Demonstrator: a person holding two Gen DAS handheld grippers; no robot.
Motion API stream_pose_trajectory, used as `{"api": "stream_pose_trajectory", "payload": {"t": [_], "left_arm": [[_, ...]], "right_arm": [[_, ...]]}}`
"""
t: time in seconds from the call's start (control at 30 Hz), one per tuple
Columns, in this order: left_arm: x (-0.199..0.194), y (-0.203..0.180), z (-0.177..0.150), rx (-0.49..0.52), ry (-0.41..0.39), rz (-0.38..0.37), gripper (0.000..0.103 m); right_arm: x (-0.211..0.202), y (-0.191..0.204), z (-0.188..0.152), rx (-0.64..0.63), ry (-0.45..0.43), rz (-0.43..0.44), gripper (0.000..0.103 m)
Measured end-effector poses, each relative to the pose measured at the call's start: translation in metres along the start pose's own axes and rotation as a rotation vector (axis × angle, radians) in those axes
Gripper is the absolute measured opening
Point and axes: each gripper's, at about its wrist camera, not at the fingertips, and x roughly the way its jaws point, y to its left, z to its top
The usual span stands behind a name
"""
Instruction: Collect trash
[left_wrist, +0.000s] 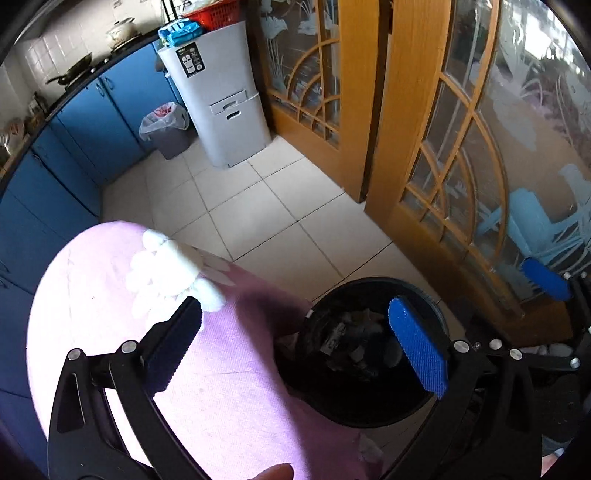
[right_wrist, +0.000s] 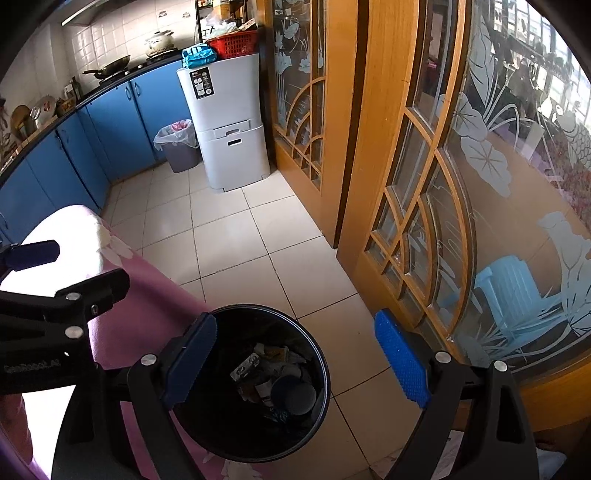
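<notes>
A black round trash bin (right_wrist: 314, 354) stands on the tiled floor beside a table with a pink cloth (left_wrist: 229, 369). It holds crumpled wrappers, a can and a dark lid (right_wrist: 273, 380). My right gripper (right_wrist: 295, 362) is open and empty right above the bin's mouth. My left gripper (left_wrist: 295, 339) is open and empty, its left finger over the pink cloth, its right finger over the bin (left_wrist: 369, 406). A white flower pattern (left_wrist: 166, 269) shows on the cloth ahead of the left finger. The left gripper's arm shows at the left of the right wrist view (right_wrist: 55, 302).
Wooden glass-panelled doors (right_wrist: 424, 184) stand to the right. Blue kitchen cabinets (right_wrist: 110, 122) run along the left. A grey lined bin (right_wrist: 181, 147) and a tall white storage unit (right_wrist: 229, 122) stand at the far wall. Pale floor tiles (right_wrist: 240, 240) lie between.
</notes>
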Motion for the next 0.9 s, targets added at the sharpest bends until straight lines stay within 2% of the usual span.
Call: {"api": "stream_pose_trajectory", "payload": {"t": [0.4, 0.9], "left_arm": [[-0.011, -0.012, -0.004, 0.031, -0.035, -0.026, 0.100], [-0.013, -0.019, -0.003, 0.030, -0.032, -0.039, 0.100]], "right_arm": [[-0.001, -0.002, -0.002, 0.001, 0.000, -0.012, 0.085], [-0.003, -0.002, -0.003, 0.003, 0.000, -0.011, 0.085]]}}
